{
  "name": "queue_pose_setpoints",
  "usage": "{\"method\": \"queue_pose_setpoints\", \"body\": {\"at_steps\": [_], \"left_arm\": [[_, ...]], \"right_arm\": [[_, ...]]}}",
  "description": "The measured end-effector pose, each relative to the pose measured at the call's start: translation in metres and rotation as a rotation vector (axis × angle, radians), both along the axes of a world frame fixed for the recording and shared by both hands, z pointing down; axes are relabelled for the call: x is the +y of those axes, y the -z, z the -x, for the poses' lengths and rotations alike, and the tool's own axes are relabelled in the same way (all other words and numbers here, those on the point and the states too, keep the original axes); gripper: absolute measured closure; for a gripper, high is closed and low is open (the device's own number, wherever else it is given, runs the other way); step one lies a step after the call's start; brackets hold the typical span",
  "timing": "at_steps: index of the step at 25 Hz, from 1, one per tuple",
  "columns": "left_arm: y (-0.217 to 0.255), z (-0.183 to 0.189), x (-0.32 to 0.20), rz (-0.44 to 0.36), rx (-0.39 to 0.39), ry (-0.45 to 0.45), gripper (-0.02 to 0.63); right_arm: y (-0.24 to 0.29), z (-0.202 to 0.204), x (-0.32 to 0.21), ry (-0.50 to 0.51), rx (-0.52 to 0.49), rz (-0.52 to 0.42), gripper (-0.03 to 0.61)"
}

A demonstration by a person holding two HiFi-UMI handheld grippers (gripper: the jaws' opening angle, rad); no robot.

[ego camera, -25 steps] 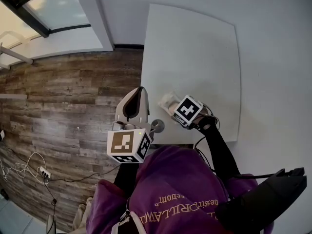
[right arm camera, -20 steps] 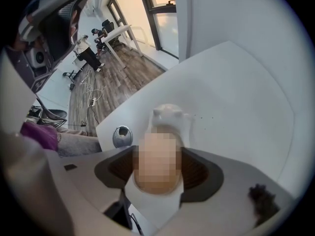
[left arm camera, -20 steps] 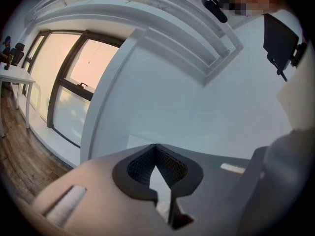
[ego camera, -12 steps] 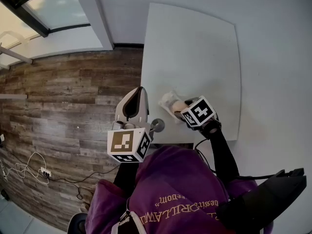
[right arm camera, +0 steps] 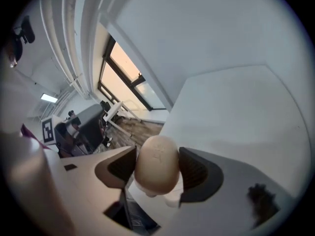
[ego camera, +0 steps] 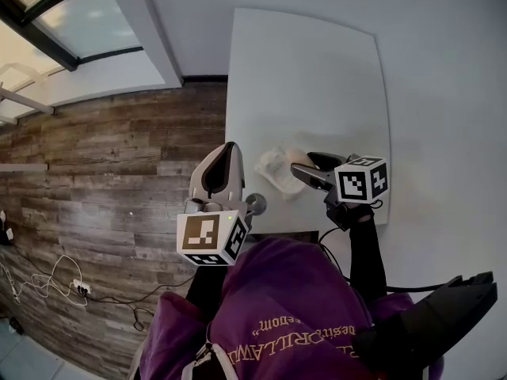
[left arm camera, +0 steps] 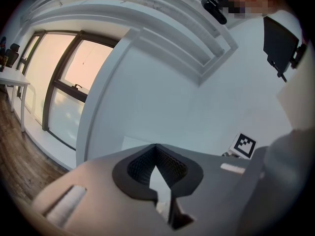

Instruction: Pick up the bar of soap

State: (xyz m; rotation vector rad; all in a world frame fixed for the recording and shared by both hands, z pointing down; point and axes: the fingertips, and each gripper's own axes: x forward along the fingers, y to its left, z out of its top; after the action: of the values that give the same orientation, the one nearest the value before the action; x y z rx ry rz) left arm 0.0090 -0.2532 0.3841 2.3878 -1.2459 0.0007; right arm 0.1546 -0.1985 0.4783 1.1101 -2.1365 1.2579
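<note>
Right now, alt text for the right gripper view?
The right gripper grips a pale, rounded bar of soap between its jaws. Beyond, a white table stretches away, with windows and wood floor at left.

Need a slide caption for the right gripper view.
Right tongs grip the beige bar of soap, white table behind.

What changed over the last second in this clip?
The right gripper swung toward the person's right and turned, so its claw now points left and is closed on the soap bar. The left gripper stayed where it was beside the table, its claw shut and empty. The crumpled white wrapper did not move.
</note>
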Motion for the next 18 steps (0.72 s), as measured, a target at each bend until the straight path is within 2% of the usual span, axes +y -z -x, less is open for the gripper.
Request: {"method": "queue_pose_setpoints", "body": {"at_steps": [4,9,14,18], "left_arm": [[0.009,-0.008,0.003,-0.018,-0.002,-0.018,0.609],[0.02,-0.021,0.008,-0.042,-0.002,-0.039,0.609],[0.03,-0.031,0.011,-0.083,-0.005,-0.049,0.609],[0.05,-0.037,0.021,-0.123,0.0,-0.05,0.609]], "right_arm": [[0.044,-0.002,-0.011,-0.053,-0.064,-0.121,0.298],[0.083,-0.005,-0.016,-0.106,-0.18,-0.224,0.298],[0.121,-0.014,-0.019,-0.195,-0.384,-0.32,0.298],[0.173,-0.025,-0.01,-0.25,-0.591,-0.434,0.298]]}}
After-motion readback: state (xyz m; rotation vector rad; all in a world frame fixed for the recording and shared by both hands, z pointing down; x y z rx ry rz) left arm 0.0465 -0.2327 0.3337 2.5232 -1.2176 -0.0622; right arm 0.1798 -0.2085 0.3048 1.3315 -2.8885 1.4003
